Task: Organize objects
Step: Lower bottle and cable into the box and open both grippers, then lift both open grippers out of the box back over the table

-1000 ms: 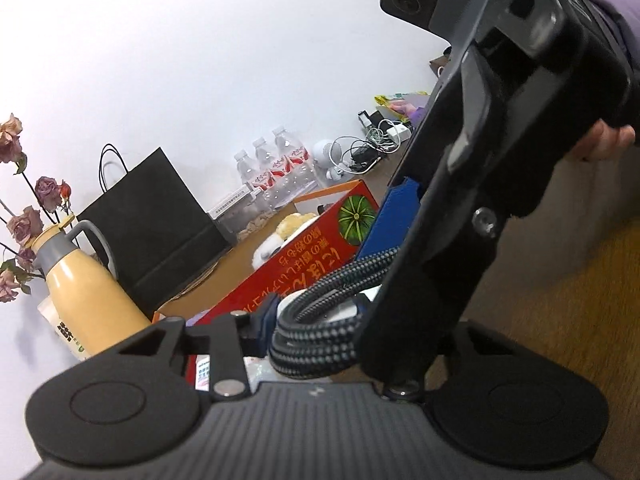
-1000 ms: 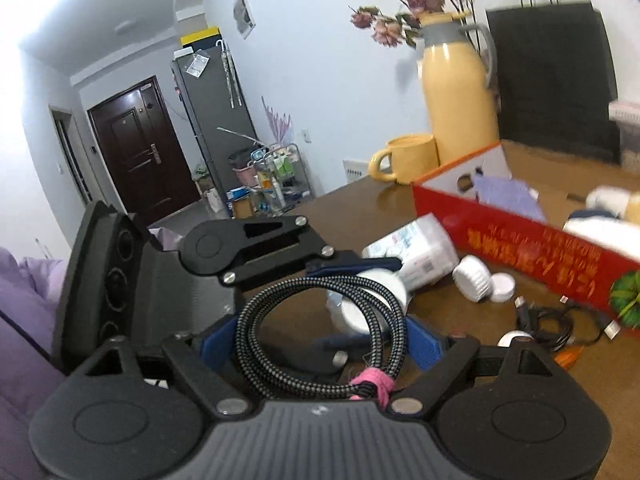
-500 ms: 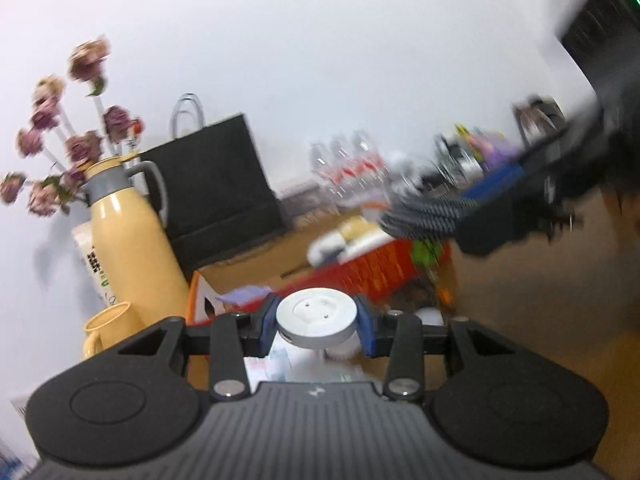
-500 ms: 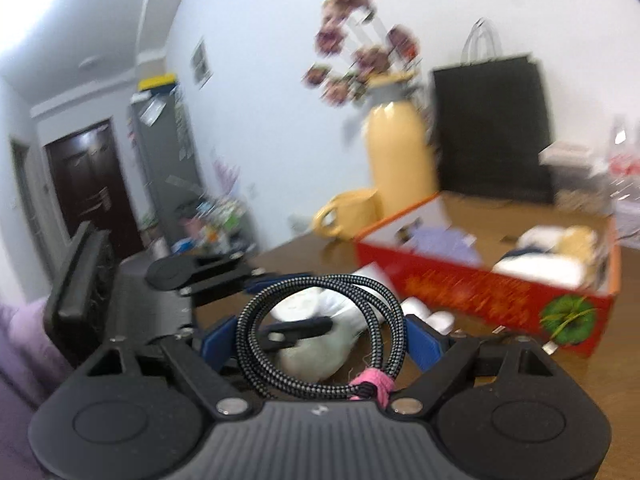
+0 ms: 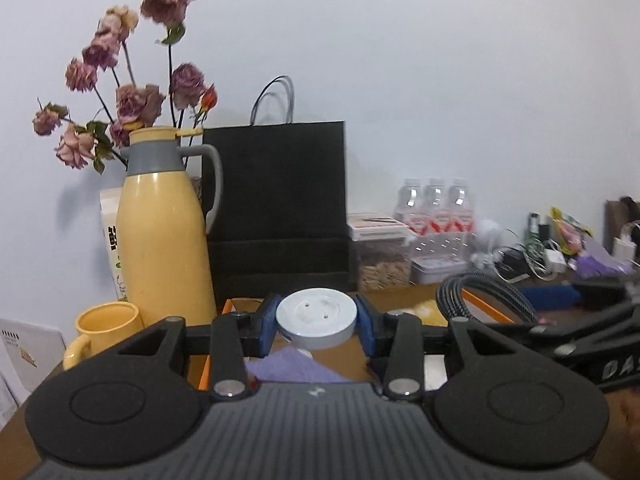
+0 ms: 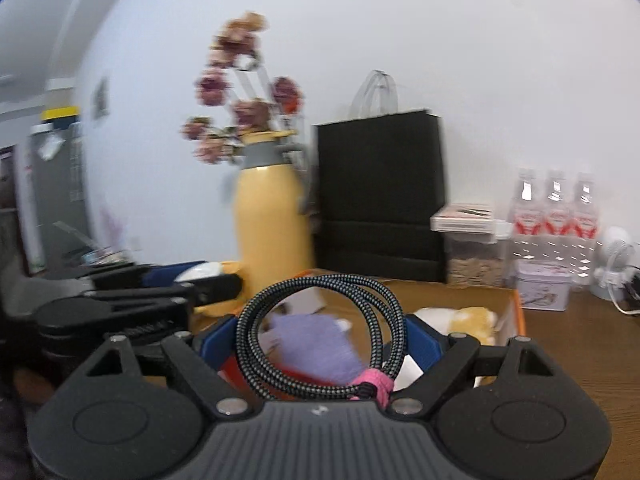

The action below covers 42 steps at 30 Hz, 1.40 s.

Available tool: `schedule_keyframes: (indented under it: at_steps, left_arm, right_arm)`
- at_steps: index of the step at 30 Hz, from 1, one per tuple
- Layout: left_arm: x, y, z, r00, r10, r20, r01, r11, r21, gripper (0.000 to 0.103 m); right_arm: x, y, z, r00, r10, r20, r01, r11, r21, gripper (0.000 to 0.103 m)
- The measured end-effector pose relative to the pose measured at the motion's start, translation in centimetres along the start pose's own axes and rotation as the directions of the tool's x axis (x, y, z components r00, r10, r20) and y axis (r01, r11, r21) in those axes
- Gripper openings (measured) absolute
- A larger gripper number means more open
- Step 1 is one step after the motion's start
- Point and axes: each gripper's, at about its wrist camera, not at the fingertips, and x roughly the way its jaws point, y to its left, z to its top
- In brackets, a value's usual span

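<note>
Standing beside the desk [image 6: 580, 340], I see both claws loaded and poised at the open orange-and-red box [image 6: 516, 312]. The left claw [image 5: 317, 322] is clenched on a round white puck-like gadget [image 5: 317, 316], its blue pads pressing either side — level, with the face up. The right claw [image 6: 320, 340] grips a coiled braided cable [image 6: 320, 320], jaws spread wide across the loop, the pink tie [image 6: 372, 384] near the palm.

My guess is that both items are headed into the box, where a purple cloth [image 6: 316, 344] and a plush toy [image 6: 460, 320] already lie. To do it well, I'd bring one hand in at a time, since the two tools sit close together and could knock. The cable should be lowered flat onto a bare part of the box floor before the jaws let go, or the coil may spring and hook the box wall. The gadget wants setting down low, not dropping, and kept clear of the yellow jug [image 5: 164, 240] and mug [image 5: 106, 328] just beside the box.
</note>
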Motion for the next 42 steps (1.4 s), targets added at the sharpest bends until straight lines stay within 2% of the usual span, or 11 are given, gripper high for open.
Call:
schedule_keyframes:
  at_steps: [4,7,8,10,18,20,21,22,23,32,42]
  left_arm:
    - [4.4,0.5,0.8,0.999,0.037,-0.029,-0.038,0.999,-0.026,0.041]
    - [7.1,0.7,0.6,0.995,0.079,-0.067,-0.083,0.995,-0.054,0.041]
    - [7.7,0.9,0.3,0.994,0.08,-0.074,-0.085,0.994,-0.072,0.041]
    - [8.7,0.9,-0.2,0.993,0.056,-0.107,-0.062,0.997,-0.053,0.041]
    - [9.3,1.0,-1.0,0.988,0.059,-0.142,-0.067,0.996,-0.052,0.041]
    - [9.2,1.0,-1.0,0.988,0.067,-0.141,-0.075,0.996,-0.047,0.055]
    - [9.1,1.0,-1.0,0.987,0.076,-0.14,-0.084,0.995,-0.049,0.077]
    - [9.1,1.0,-0.9,0.987,0.087,-0.134,-0.095,0.994,-0.052,0.097]
    - [9.0,1.0,-0.9,0.987,0.102,-0.127,-0.11,0.992,-0.055,0.103]
    - [9.0,1.3,-0.7,0.984,0.114,-0.134,-0.125,0.989,-0.083,0.103]
    - [6.6,1.4,1.0,0.993,0.09,-0.071,-0.097,0.989,-0.113,0.103]
  right_arm:
    - [4.0,-1.8,0.3,0.996,-0.086,0.001,0.086,0.995,0.055,0.087]
    - [7.3,-3.2,0.2,0.988,-0.153,-0.029,0.155,0.985,0.076,0.087]
    - [8.1,-3.5,0.1,0.984,-0.175,-0.036,0.178,0.982,0.069,0.087]
    - [9.2,-3.9,-0.5,0.975,-0.217,-0.051,0.219,0.975,0.036,0.087]
    - [10.2,-4.0,-1.2,0.968,-0.237,-0.079,0.237,0.971,-0.003,0.088]
    - [10.2,-3.8,-1.2,0.967,-0.241,-0.086,0.241,0.971,-0.006,0.088]
    - [10.0,-3.6,-1.2,0.965,-0.248,-0.085,0.248,0.969,-0.007,0.093]
    - [9.9,-3.5,-1.1,0.963,-0.258,-0.083,0.258,0.966,-0.01,0.103]
    - [9.7,-3.5,-1.0,0.962,-0.263,-0.079,0.263,0.965,-0.012,0.103]
    - [9.7,-3.6,-0.8,0.958,-0.275,-0.077,0.276,0.961,-0.004,0.103]
    - [8.4,-3.0,-0.2,0.961,-0.272,-0.051,0.272,0.962,-0.01,0.103]
